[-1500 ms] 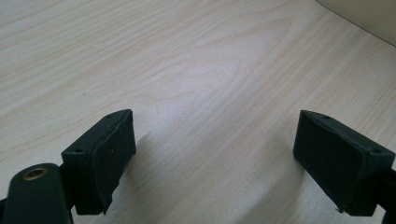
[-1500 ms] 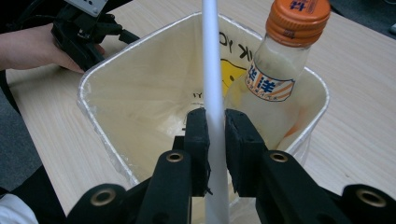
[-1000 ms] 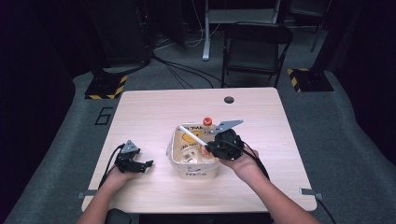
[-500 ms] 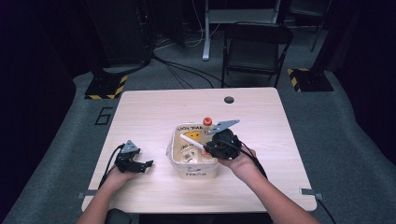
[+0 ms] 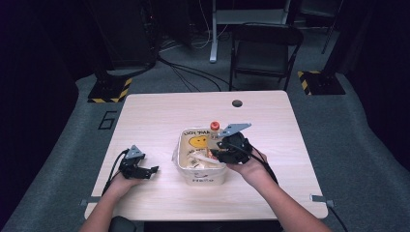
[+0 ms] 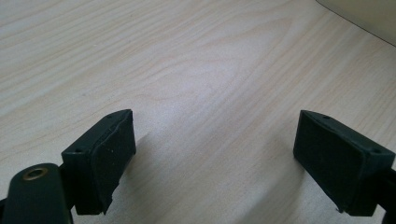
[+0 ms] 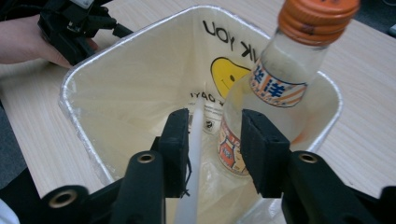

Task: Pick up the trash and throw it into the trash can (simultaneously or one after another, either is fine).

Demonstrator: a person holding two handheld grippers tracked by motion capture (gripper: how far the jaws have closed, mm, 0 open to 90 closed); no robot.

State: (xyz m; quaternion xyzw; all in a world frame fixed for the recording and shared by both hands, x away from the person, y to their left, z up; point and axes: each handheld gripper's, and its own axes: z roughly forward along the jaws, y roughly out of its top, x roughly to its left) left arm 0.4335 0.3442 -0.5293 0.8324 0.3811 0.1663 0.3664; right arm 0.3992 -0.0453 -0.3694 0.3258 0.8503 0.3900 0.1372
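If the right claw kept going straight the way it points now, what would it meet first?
Most likely the white stick between its jaws, leaning by the left pad. Beyond that comes the bag-lined bin's inside, with the bottle just right of the line. Depth is hard to judge.

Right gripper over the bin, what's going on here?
A person holds the right gripper over a small white bag-lined bin with a smiley print. Its jaws have just been opening; a thin white stick lies between them, apparently released. A clear bottle with an orange cap leans inside the bin. The left gripper rests open over the light wooden table.
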